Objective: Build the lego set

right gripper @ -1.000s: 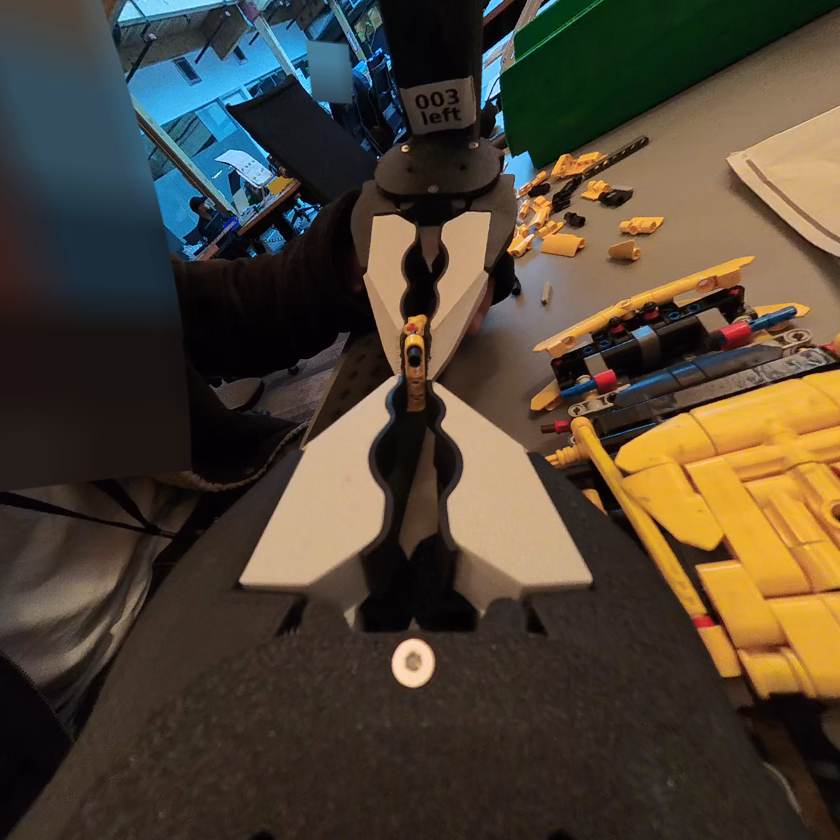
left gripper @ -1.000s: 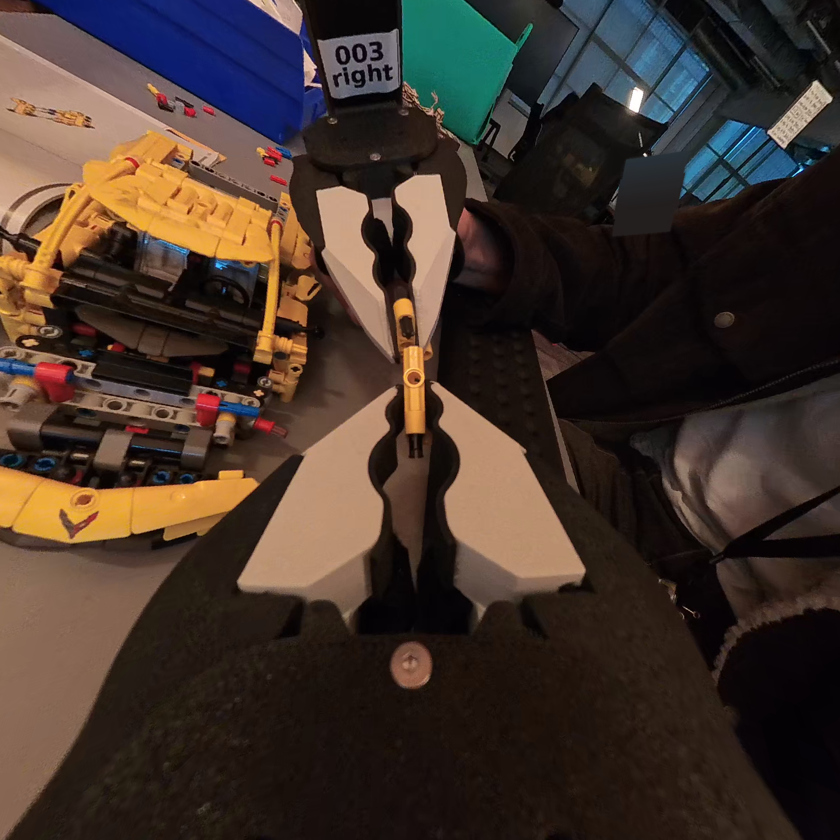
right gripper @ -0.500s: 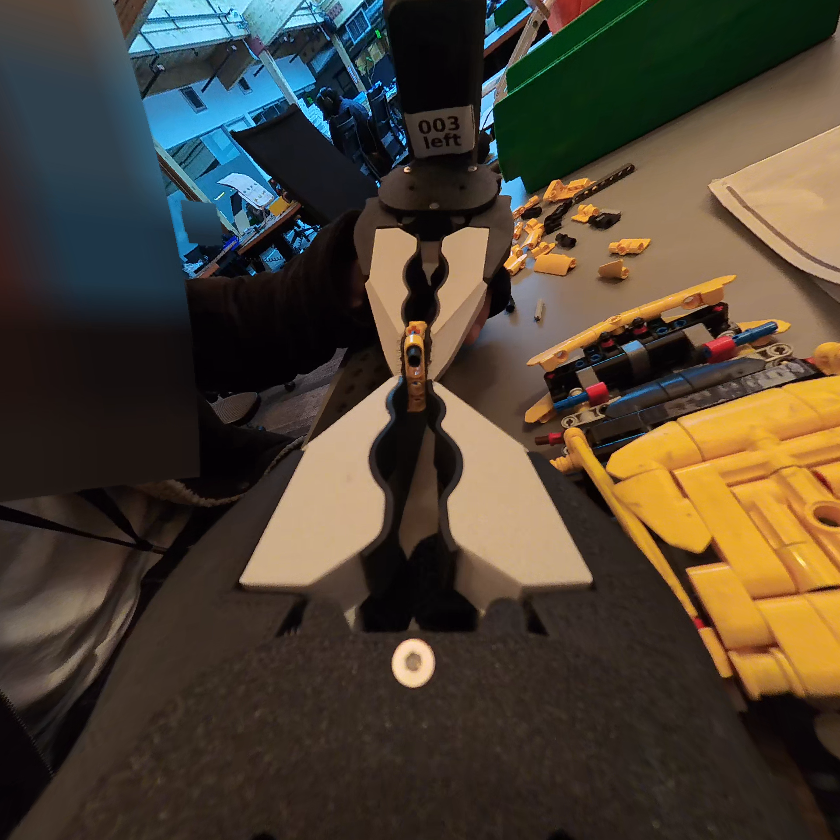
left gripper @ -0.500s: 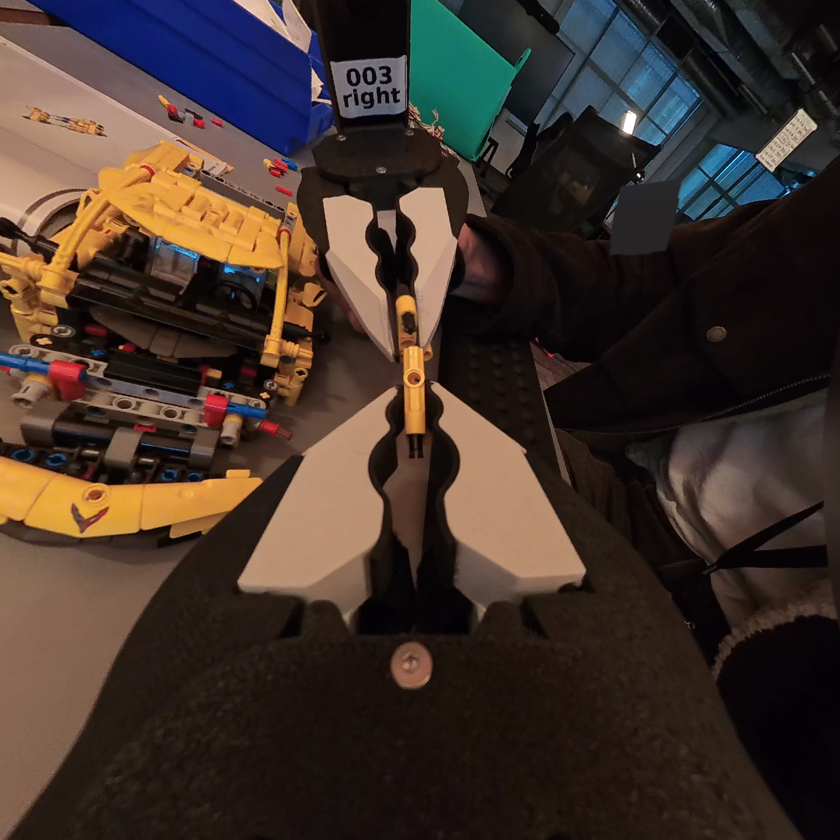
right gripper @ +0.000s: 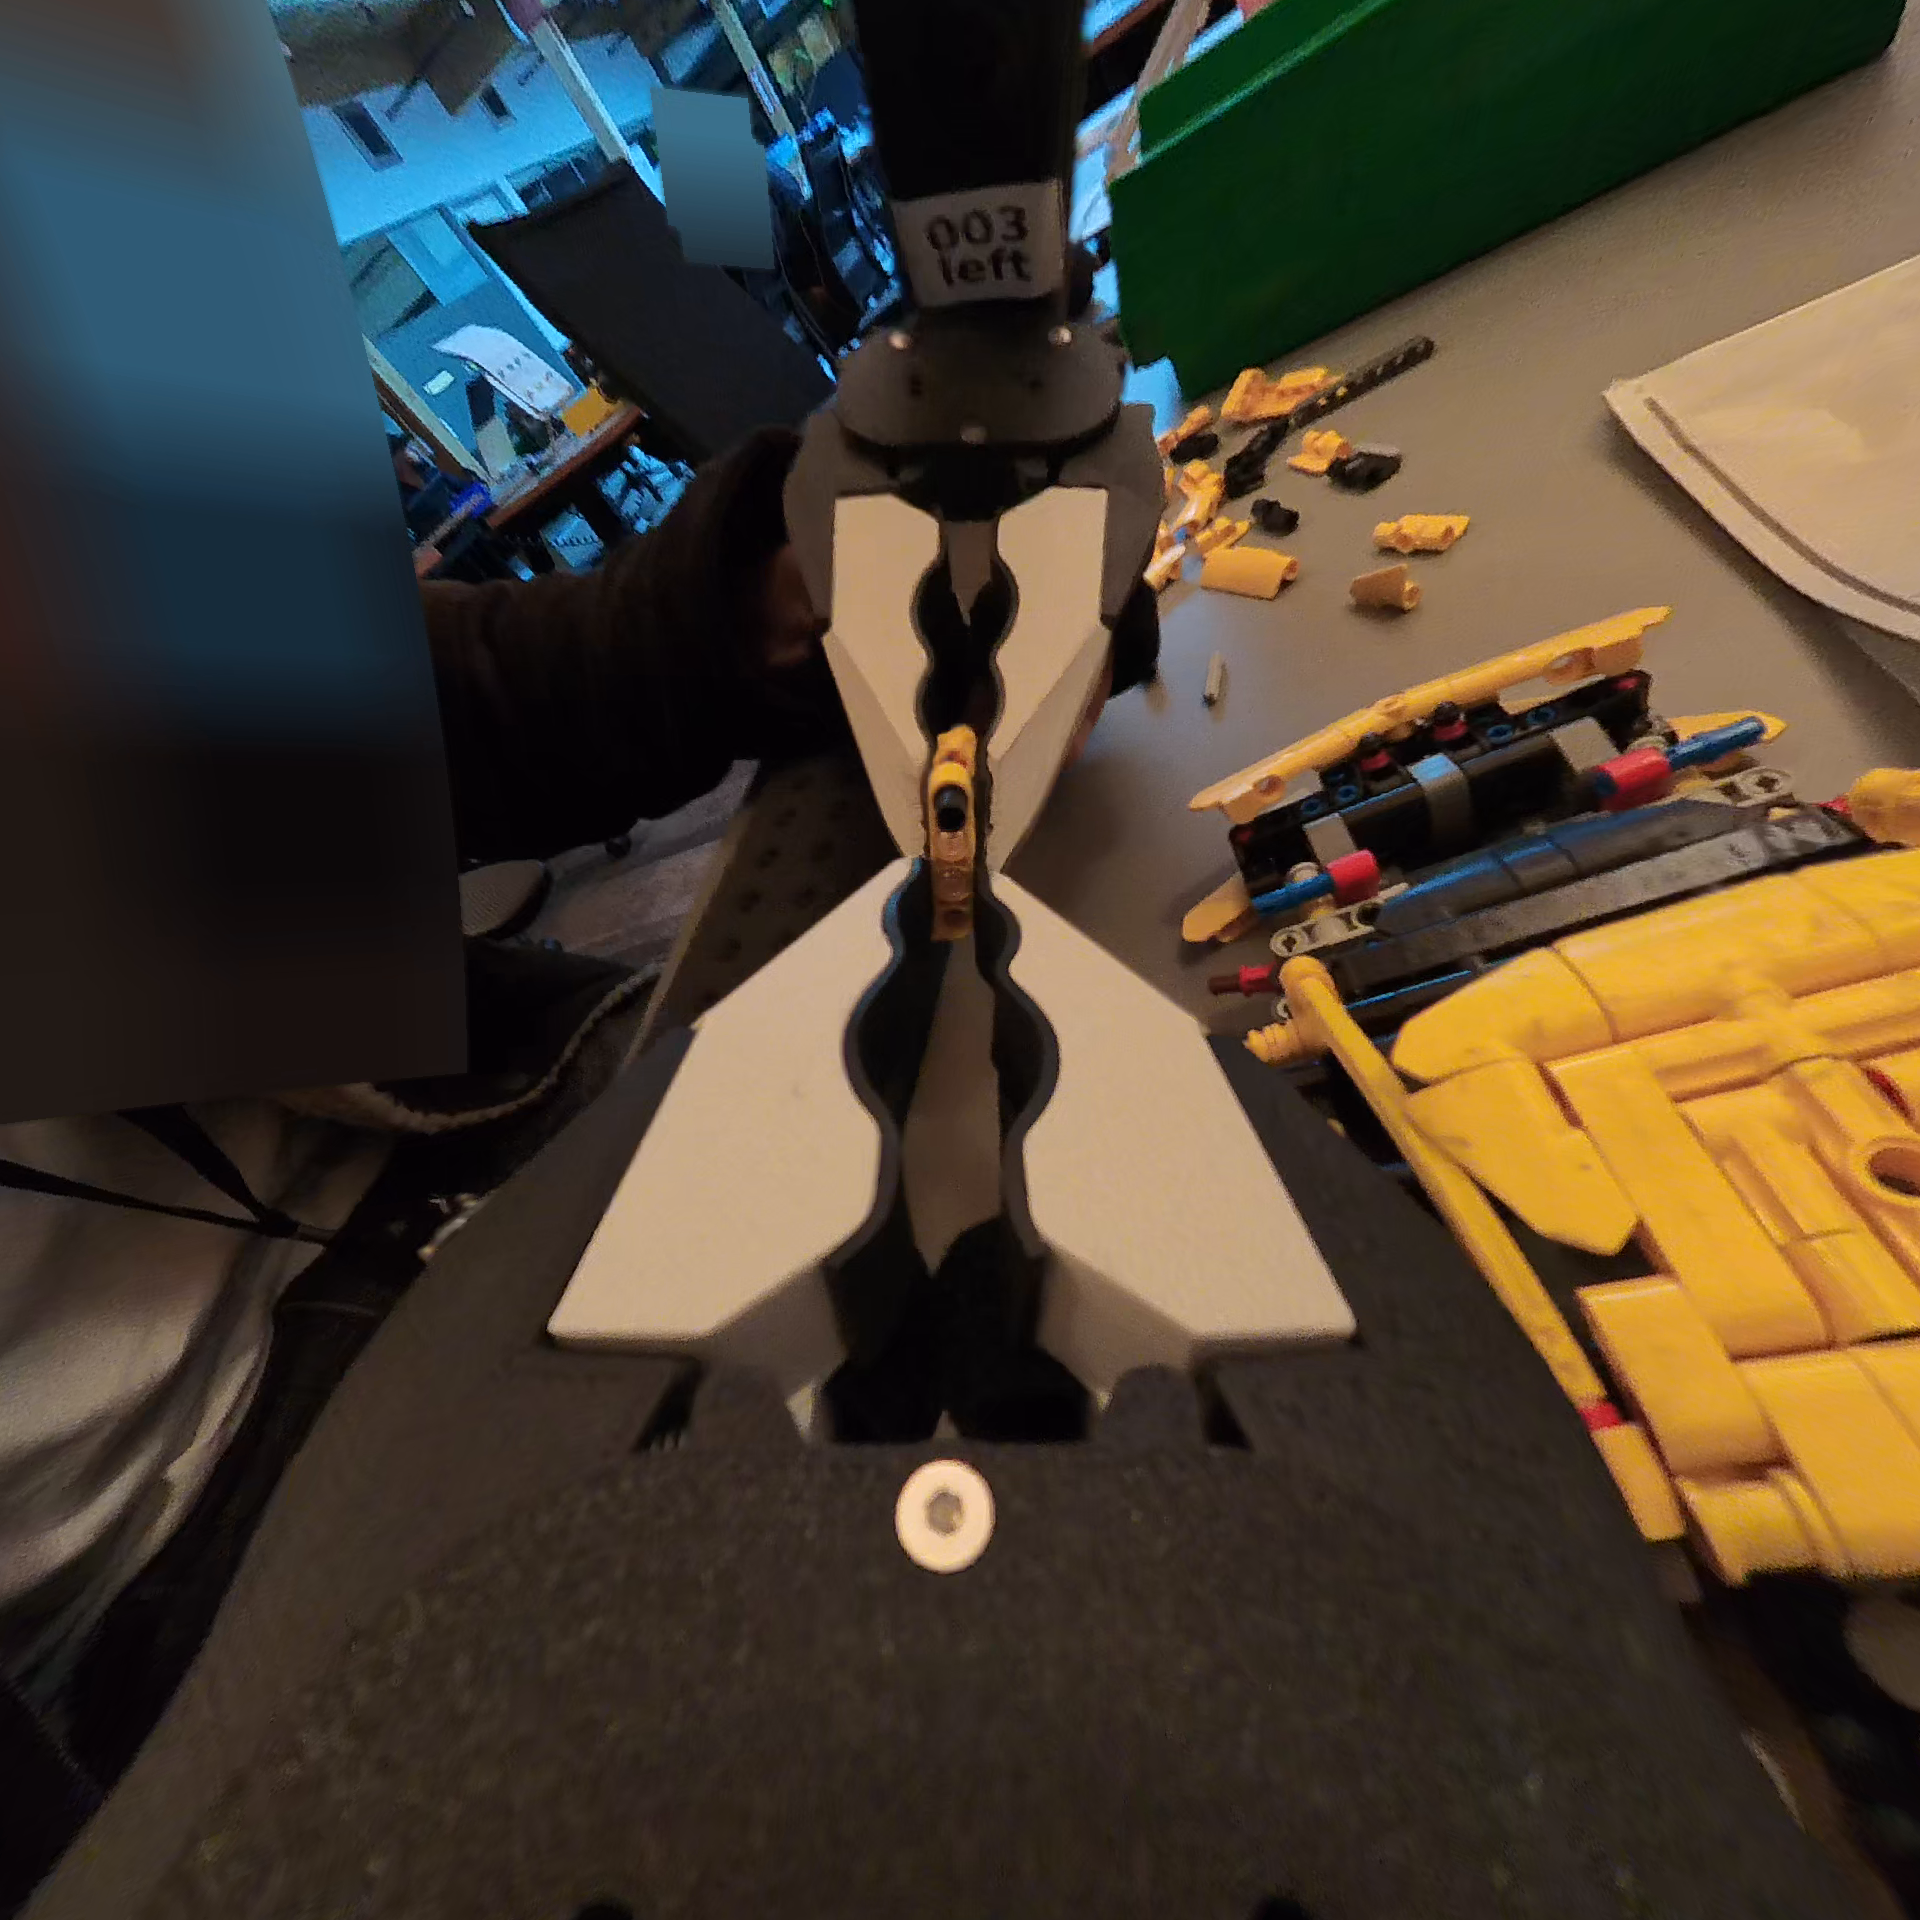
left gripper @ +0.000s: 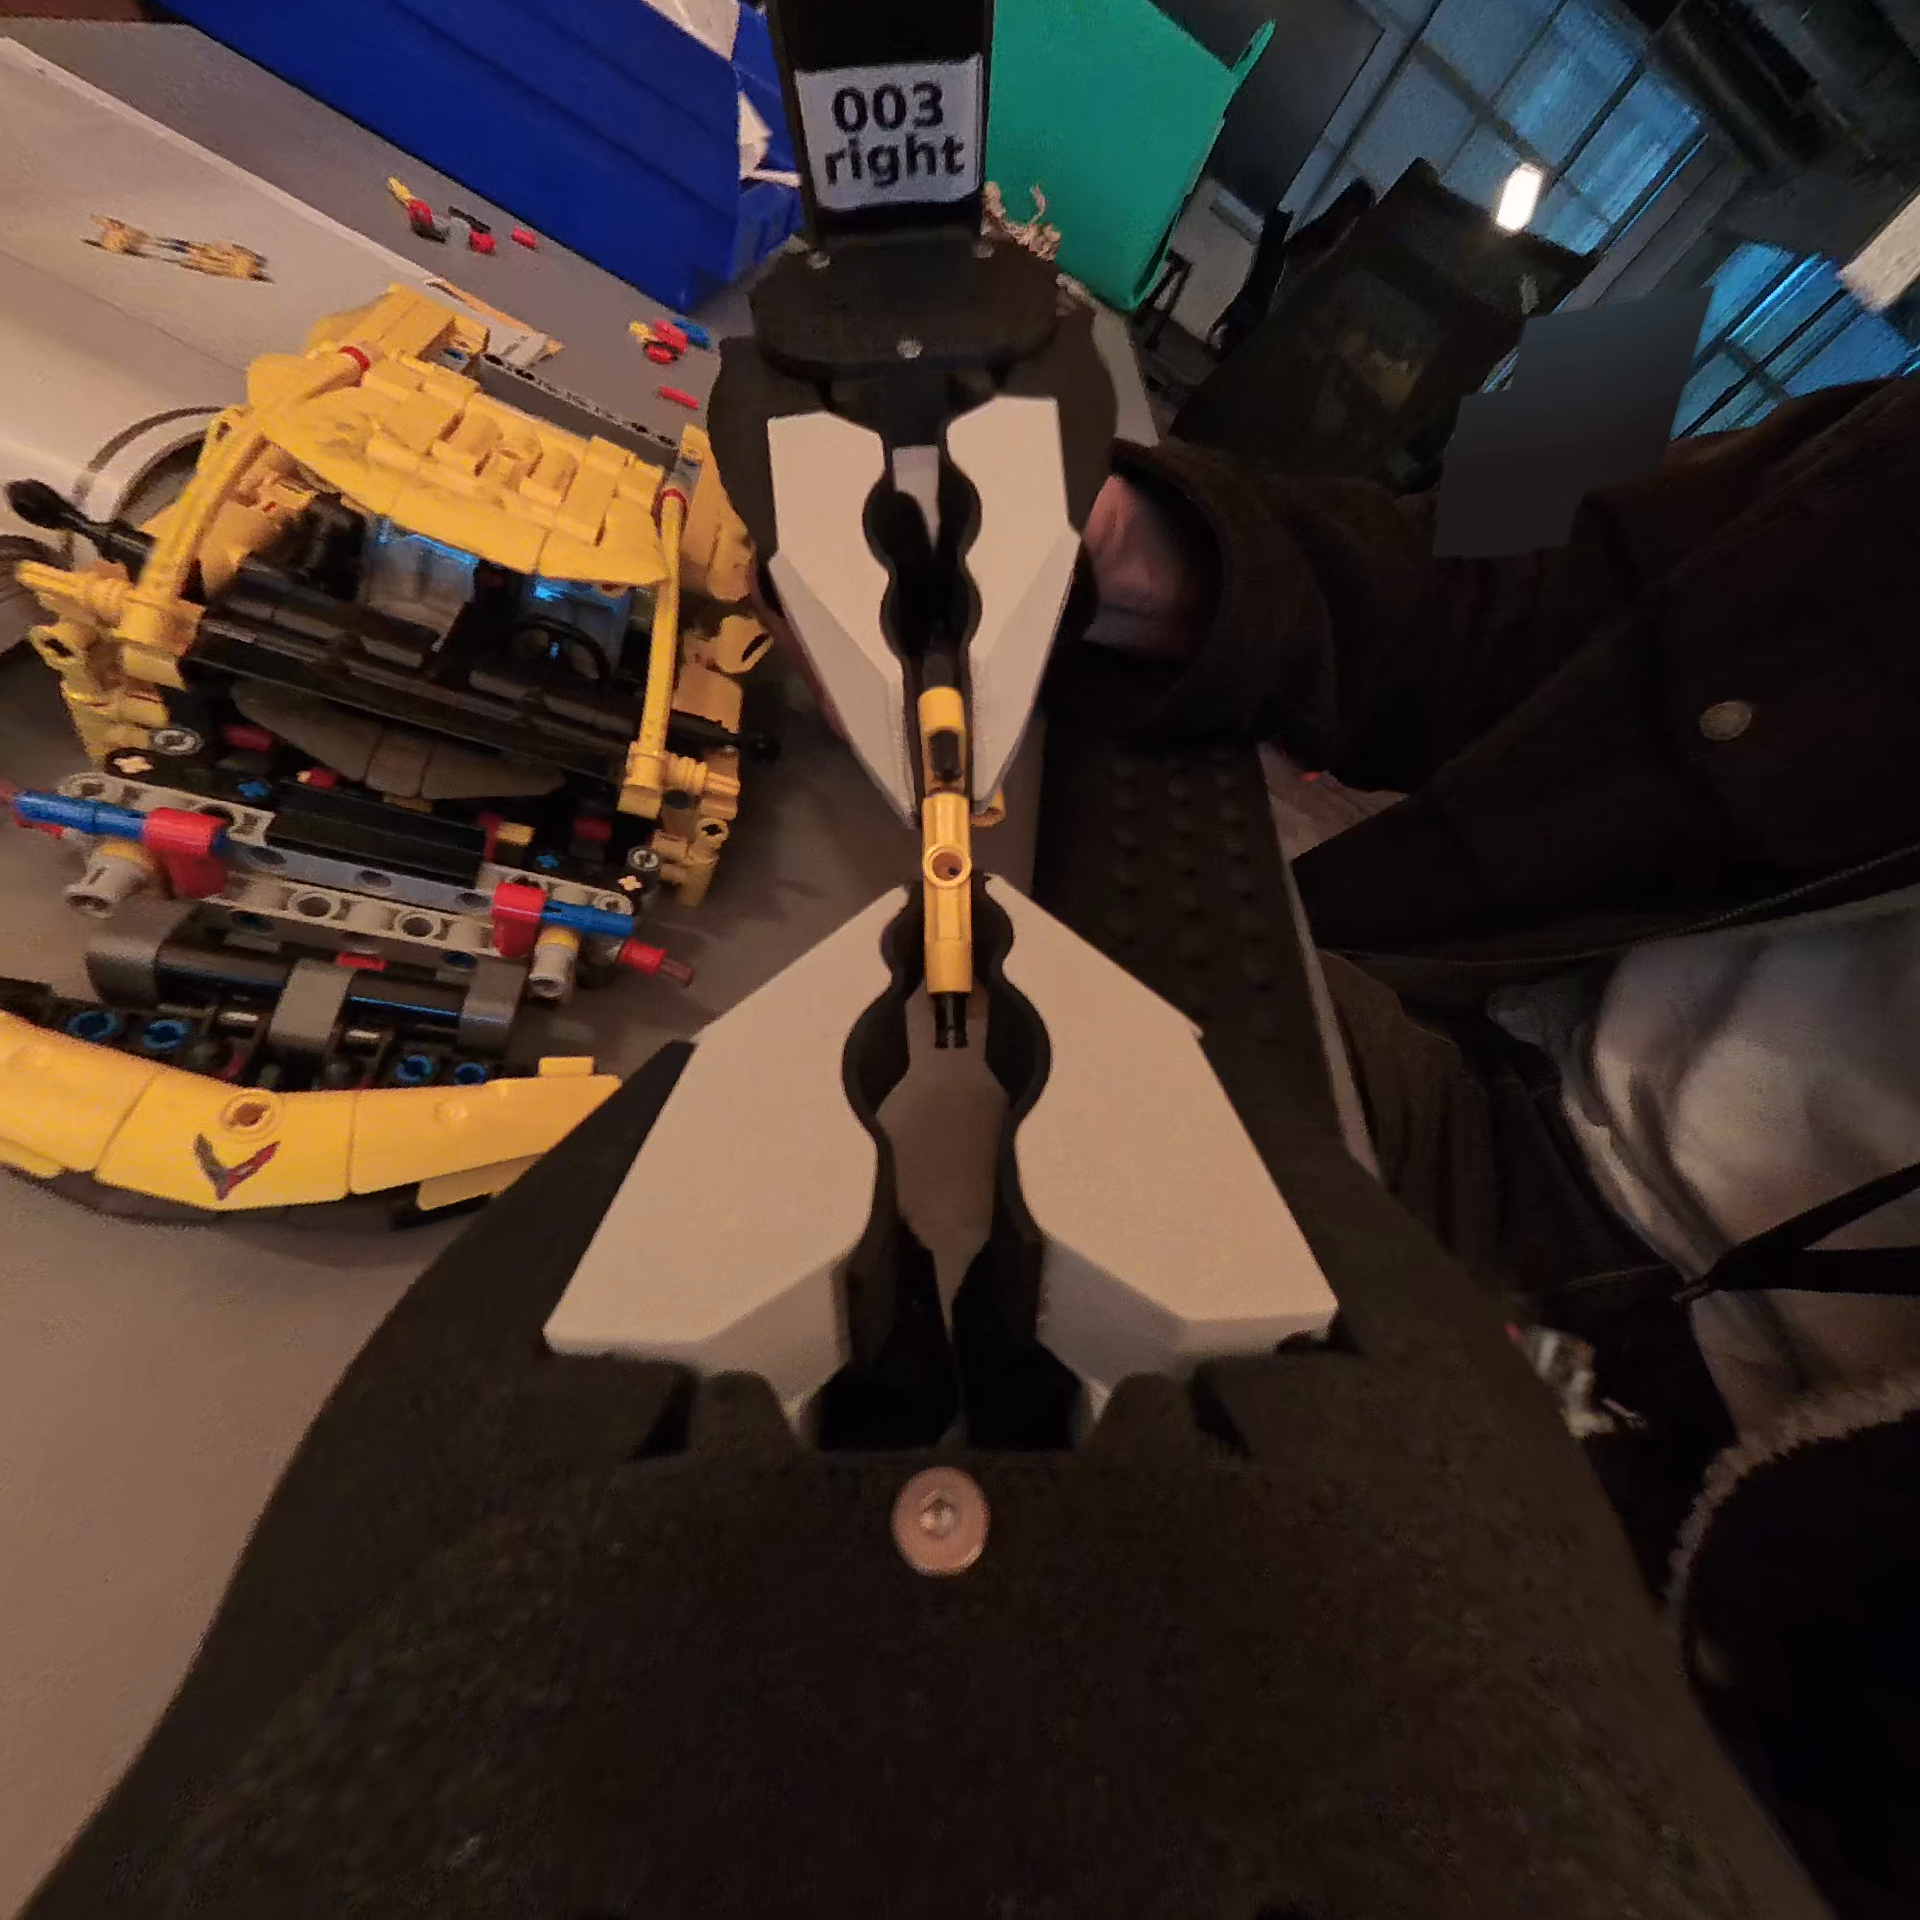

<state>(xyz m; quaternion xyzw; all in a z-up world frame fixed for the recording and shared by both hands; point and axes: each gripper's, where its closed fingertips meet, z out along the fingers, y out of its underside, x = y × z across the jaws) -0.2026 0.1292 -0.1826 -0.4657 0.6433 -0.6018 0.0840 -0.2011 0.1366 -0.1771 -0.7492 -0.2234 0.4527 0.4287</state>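
Nothing has moved: left gripper [left gripper: 948, 914] and right gripper [right gripper: 951, 883], tip-to-tip, each pinch yellow pieces [left gripper: 945, 883].

From my seat I see a grey table [left gripper: 156, 1455] filling the near ground. At its far edge stand a blue bin [left gripper: 540, 114] and a green panel [left gripper: 1112, 135]; the right wrist view shows a green box [right gripper: 1455, 177] at the far right. Beyond, the room is dim, with tall windows [left gripper: 1621, 114] glowing blue and one bright lamp [left gripper: 1519, 197]. A dark office chair [right gripper: 634, 301] and a wooden desk [right gripper: 540, 478] sit far off.
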